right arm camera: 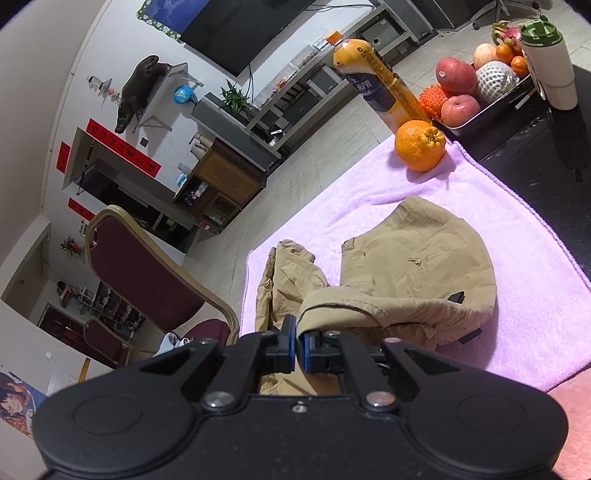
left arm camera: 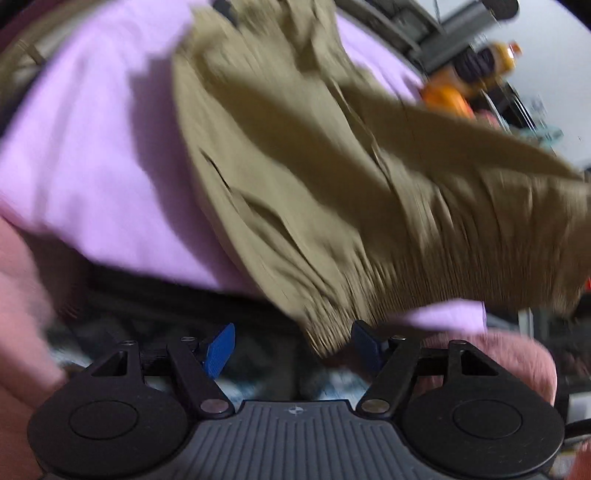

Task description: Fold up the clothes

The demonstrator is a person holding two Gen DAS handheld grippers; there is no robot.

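Khaki garment (right arm camera: 413, 266) lies bunched on the lilac towel (right arm camera: 517, 236); your right gripper (right arm camera: 297, 345) pinches its near hem (presumably to fold it over), while your left gripper (left arm camera: 291, 347) gapes, holding nothing.

Bystanders on the bench and in the room

An orange (right arm camera: 420, 145) sits on the far corner of the lilac towel (right arm camera: 517, 236), touching a tilted juice bottle (right arm camera: 380, 79). Right of them a metal tray (right arm camera: 491, 103) holds apples and other fruit, with a green-lidded tumbler (right arm camera: 550, 62) beside it. A maroon chair (right arm camera: 147, 273) stands at left, a television (right arm camera: 240, 29) far off.
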